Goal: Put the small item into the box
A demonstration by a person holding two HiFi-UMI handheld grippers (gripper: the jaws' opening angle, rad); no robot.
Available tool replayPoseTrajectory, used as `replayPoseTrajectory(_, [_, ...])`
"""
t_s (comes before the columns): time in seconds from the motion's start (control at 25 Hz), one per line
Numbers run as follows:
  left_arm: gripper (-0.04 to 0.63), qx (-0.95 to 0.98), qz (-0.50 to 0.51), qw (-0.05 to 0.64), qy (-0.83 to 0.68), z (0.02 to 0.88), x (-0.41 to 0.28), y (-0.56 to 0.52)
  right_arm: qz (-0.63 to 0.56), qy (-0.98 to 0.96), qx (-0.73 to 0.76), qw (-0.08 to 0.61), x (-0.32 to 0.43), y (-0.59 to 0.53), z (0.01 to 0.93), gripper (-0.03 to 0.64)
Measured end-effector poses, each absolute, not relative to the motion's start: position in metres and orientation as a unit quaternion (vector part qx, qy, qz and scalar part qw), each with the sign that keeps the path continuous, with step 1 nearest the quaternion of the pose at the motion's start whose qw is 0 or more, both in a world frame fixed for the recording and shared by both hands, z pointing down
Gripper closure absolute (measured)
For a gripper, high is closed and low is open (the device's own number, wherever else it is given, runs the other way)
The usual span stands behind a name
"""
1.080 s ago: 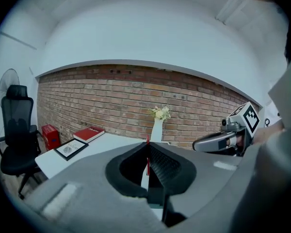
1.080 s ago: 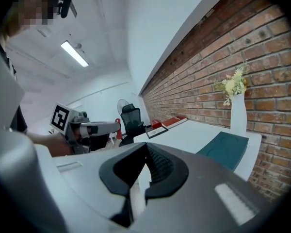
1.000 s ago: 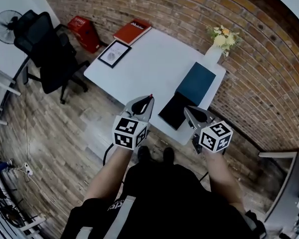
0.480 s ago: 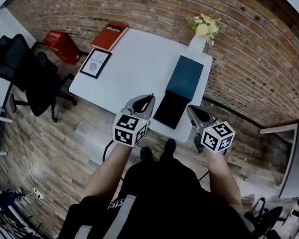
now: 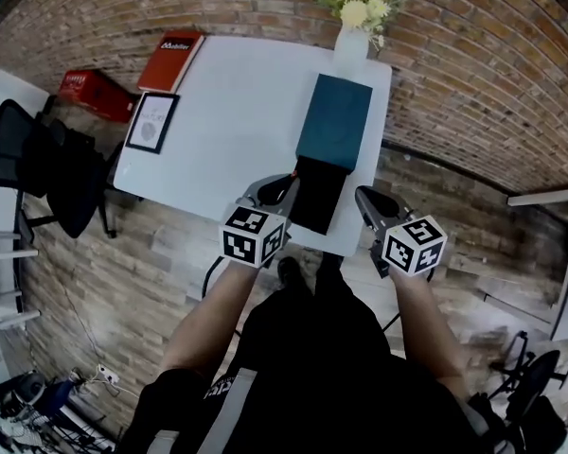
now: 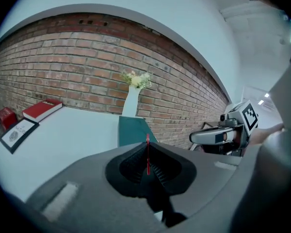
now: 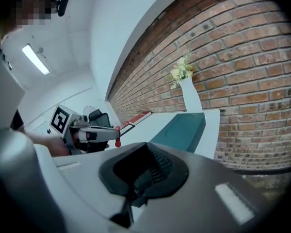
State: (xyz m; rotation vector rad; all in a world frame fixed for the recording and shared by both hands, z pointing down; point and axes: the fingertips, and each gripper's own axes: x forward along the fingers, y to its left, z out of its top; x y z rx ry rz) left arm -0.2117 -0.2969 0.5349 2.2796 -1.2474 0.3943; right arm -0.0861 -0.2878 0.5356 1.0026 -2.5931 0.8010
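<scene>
My left gripper (image 5: 283,187) is shut on a thin small red item (image 6: 147,152), held upright between its pads. It hovers at the near edge of the white table (image 5: 237,112), just left of a black box part (image 5: 314,195). A teal box (image 5: 333,121) lies beyond that black part, also visible as the teal box (image 6: 131,130) and teal box (image 7: 182,127). My right gripper (image 5: 363,198) is shut with nothing in it, off the table's near right corner. The red item (image 7: 117,141) also shows at the left gripper's tip in the right gripper view.
A white vase of flowers (image 5: 352,28) stands behind the teal box by the brick wall. A red book (image 5: 172,57) and a framed picture (image 5: 152,121) lie at the table's left. A black office chair (image 5: 38,164) stands on the wooden floor at the left.
The view has swung so the table sits more squarely ahead. Both grippers have come up to the table's near edge, on either side of the black box part.
</scene>
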Motion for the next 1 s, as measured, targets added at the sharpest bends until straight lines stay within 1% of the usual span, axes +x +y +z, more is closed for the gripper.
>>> replayPoseTrajectory(0.16, [0.580,0.844,0.166,0.276,-0.429,0.561,-0.191,-0.300,0.290,-0.881,0.352,0.125,-0.078,-0.290,0.550,0.615])
replayPoseTrajectory(0.48, [0.580,0.849,0.232,0.284,-0.380,0.606,-0.157,-0.298,0.312,-0.864,0.373,0.130,-0.053,-0.288,0.575,0.615])
replayPoseTrajectory(1.0, [0.579,0.830,0.352,0.286,-0.325,0.661,-0.130,-0.287,0.328,-0.852,0.389,0.124,-0.020,-0.284,0.585,0.615])
